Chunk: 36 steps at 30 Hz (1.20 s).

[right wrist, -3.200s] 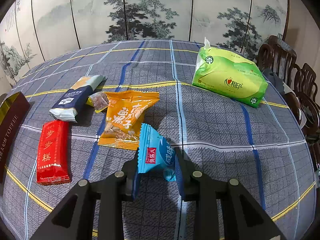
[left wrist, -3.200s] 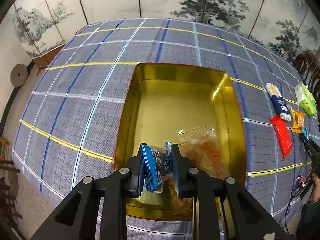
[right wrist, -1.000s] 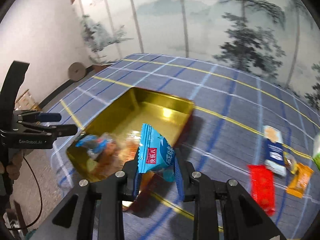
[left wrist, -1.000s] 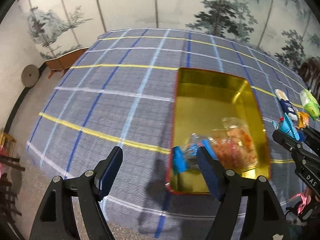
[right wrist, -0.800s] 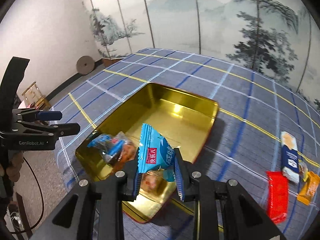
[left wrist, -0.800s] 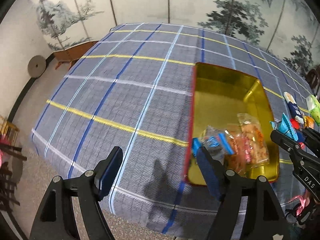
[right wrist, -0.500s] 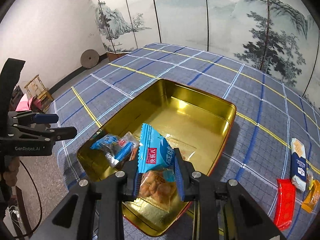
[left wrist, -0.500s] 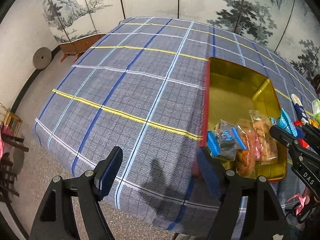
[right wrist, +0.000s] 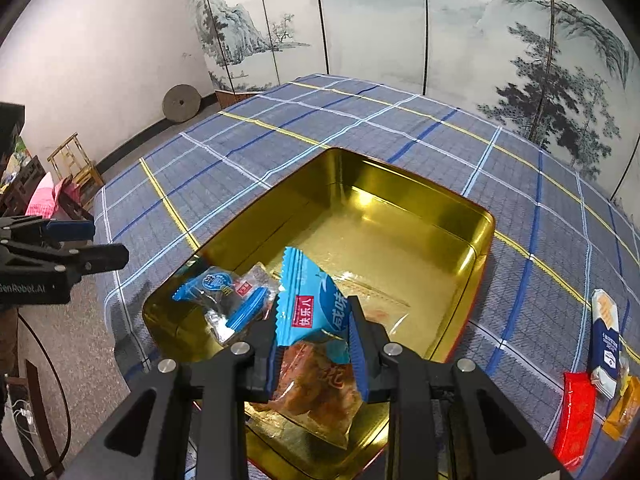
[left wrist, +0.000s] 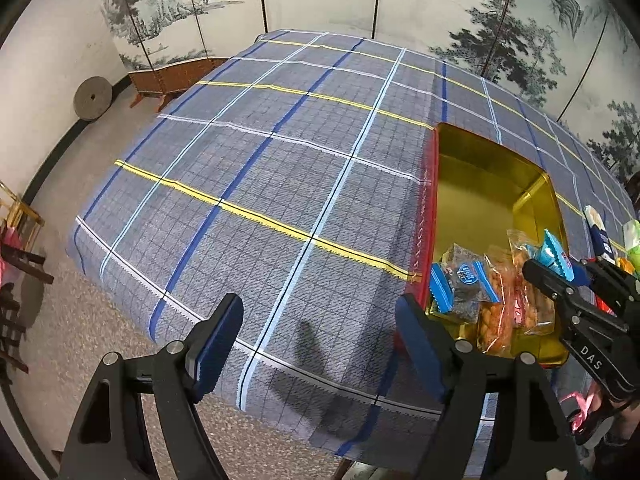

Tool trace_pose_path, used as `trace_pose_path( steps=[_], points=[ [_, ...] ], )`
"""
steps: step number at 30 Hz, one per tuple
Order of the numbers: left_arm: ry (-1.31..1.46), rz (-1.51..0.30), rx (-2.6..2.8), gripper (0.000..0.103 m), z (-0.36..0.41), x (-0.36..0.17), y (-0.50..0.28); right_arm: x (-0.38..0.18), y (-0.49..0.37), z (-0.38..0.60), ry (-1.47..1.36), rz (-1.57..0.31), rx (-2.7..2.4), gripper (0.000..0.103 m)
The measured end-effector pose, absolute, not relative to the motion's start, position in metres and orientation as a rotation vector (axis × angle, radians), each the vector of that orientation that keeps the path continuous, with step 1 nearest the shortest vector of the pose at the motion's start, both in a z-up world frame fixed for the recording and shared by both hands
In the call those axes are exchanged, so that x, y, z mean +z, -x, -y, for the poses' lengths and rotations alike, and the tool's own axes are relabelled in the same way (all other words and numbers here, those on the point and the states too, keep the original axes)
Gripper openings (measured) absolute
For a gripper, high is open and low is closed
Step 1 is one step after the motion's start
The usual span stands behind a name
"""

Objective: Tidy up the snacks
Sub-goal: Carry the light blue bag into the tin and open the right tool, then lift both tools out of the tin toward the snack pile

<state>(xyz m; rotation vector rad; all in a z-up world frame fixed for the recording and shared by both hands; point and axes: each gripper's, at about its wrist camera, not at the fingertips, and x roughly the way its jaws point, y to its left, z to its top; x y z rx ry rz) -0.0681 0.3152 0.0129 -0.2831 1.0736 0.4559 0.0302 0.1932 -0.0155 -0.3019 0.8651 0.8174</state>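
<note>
- Nearest in the right wrist view, the right tongs (right wrist: 314, 336) pinch a light blue snack packet (right wrist: 314, 300) between their pads, holding it upright over the near end of the gold tin (right wrist: 486, 222).
- Directly under that packet, inside the tin, lies a clear bag of orange-brown snacks (right wrist: 316, 388); just beside it, toward the tin's near left corner, sits a blue-and-clear wrapped snack (right wrist: 224, 296).
- In the left wrist view, the left tongs (left wrist: 320, 344) are spread wide and opening a little further, with nothing between them; they hang over bare checked cloth on the surface (left wrist: 280, 168), to the left of the tin.
- Judged from this, the task is partway: two items are already in the tin, a third looks about to be released there, and most of the tin floor is still free.
- Farther out on the cloth, well apart from the tin, the remaining snacks wait: a red packet (right wrist: 576, 412), an orange packet (right wrist: 624, 406) and a navy-and-white bar (right wrist: 604, 340).
- The orange packet is cut off by the frame edge, and a green packet (left wrist: 633, 240) shows only as a sliver in the left wrist view; whether more snacks lie beyond cannot be told.
- Print on the wrappers is too small to read reliably.
</note>
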Motion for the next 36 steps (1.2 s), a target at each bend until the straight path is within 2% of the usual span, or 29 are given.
trace_pose_path(
  steps=[15,23,30,33,36],
  points=[
    [0.321,-1.079,0.470,0.076,-0.322,0.009,0.073,-0.019,-0.034,-0.196,0.291,-0.876,0.820,0.030],
    [0.319,-1.080,0.467,0.076,-0.321,0.009,0.074,-0.014,-0.032,-0.198,0.296,-0.855,0.815,0.046],
    [0.308,-1.085,0.451,0.076,-0.312,0.012,0.068,-0.009,-0.031,-0.191,0.279,-0.849,0.814,0.048],
    [0.295,-1.084,0.440,0.076,-0.306,0.013,0.064,-0.004,-0.029,-0.185,0.262,-0.841,0.824,0.055],
    [0.286,-1.081,0.421,0.076,-0.298,0.016,0.057,0.002,-0.029,-0.175,0.241,-0.829,0.818,0.056]
  ],
)
